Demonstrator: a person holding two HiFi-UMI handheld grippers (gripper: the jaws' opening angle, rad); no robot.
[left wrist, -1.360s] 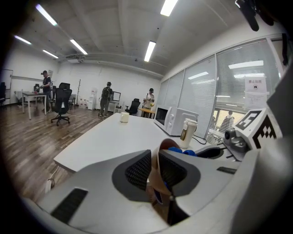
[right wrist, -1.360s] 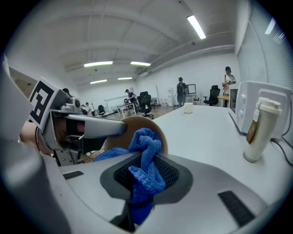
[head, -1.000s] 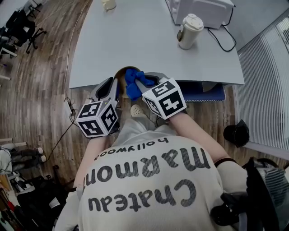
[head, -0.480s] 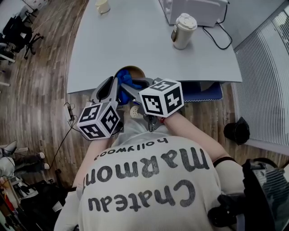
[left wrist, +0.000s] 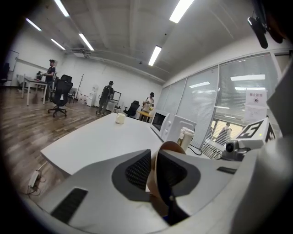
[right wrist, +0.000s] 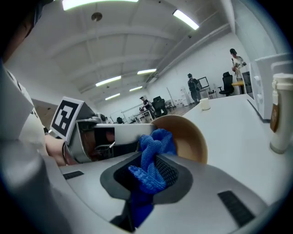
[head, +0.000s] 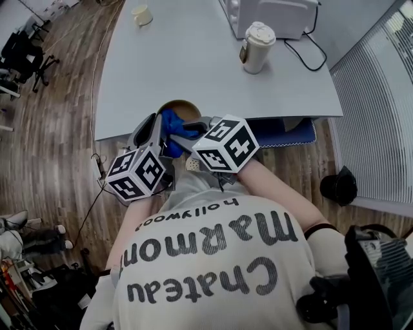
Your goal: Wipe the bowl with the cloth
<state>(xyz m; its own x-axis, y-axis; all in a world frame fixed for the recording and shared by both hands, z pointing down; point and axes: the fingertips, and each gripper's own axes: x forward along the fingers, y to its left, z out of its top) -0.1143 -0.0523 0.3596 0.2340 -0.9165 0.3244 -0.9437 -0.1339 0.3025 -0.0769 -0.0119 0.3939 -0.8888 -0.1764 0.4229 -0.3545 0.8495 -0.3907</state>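
- The left tongs (left wrist: 154,161) are closed on the rim of the brown bowl (left wrist: 173,148). One pad is inside the bowl and one is outside.
- The right tongs (right wrist: 150,170) are squeezed shut on the blue cloth (right wrist: 158,140). The top of the cloth bunches up above the pads, and the bottom end hangs down between them, where it goes dark and is hard to see.
- In the right gripper view the bowl is tipped on its side with its open face toward the cloth. The cloth touches the inside, close to the rim.
- In the head view the bowl (head: 186,108) is at the near edge of the surface (head: 193,58), toward the left corner. Both tongs cover its lower half, so I cannot tell if it rests on the surface or is held up in the air.
- The square marker cubes hide the hands.
- A cup with a lid (head: 256,46) stands toward the far right of the surface.
- Behind it is a white box (head: 274,14), cut off by the top of the picture, and a black cord (head: 313,61) runs from it.
- A small white cup (head: 141,14) sits at the far left corner.
- People (left wrist: 107,95) stand far back in the room, too small to make out.
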